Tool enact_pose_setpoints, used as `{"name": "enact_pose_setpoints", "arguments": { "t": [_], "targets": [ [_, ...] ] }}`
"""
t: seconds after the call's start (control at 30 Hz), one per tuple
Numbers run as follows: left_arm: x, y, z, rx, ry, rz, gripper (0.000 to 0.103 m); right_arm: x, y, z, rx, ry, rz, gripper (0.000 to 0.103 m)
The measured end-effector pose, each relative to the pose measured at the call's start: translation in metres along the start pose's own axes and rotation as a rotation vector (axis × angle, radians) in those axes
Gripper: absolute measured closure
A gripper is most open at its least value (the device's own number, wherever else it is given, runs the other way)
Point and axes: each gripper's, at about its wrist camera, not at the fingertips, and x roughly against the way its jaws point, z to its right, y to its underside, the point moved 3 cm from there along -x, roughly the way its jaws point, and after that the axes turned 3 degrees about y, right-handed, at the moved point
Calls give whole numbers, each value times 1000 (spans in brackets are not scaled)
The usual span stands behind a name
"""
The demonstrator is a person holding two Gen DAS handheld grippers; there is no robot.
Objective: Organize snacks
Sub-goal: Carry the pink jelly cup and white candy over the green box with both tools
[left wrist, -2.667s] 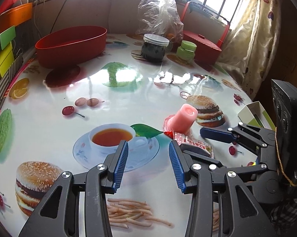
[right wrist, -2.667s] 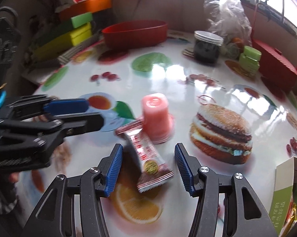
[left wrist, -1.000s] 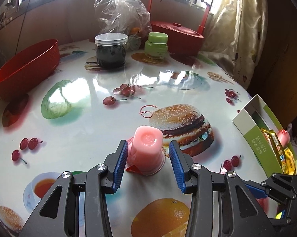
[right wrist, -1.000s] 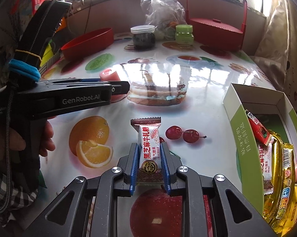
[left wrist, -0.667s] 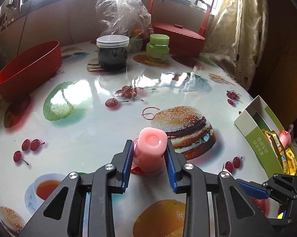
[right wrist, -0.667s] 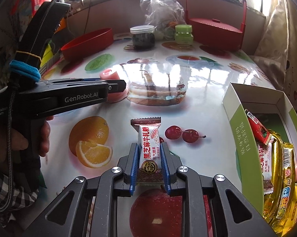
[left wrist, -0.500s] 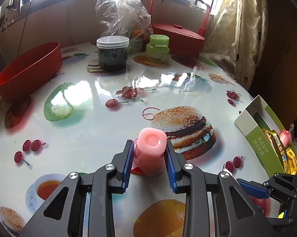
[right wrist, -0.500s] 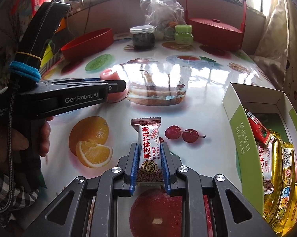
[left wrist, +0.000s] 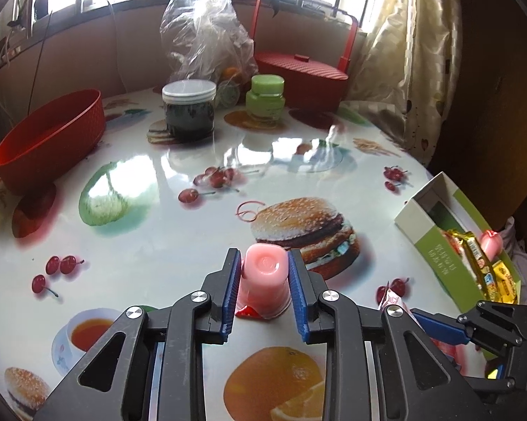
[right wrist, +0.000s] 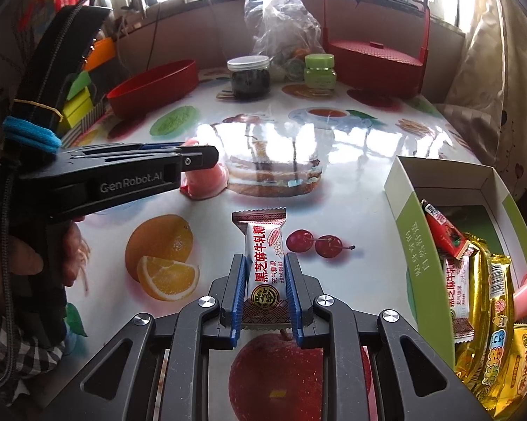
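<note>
Left claw (left wrist: 263,291) jaws, just closing, pinch the pink jelly cup (left wrist: 264,286); right claw (right wrist: 265,293) clamps my candy bar (right wrist: 265,270), both destined for the box (right wrist: 403,189).

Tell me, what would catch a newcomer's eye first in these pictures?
Probably the two black clamps with blue pads: the left gripper has just closed on an upside-down pink jelly cup beside the printed burger, while the right gripper holds a sesame candy bar. At the right table edge sits a green box of snacks.
</note>
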Motion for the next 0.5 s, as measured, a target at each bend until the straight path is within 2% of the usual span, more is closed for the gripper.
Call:
{"name": "enact_pose_setpoints", "arguments": {
  "t": [0.37,0.5],
  "targets": [
    [11,0,3,-3,7,24,81,17,2,5,-20,12,33,82],
    [12,3,-2,27,35,36,81,19,4,6,-26,9,34,82]
  ]
}}
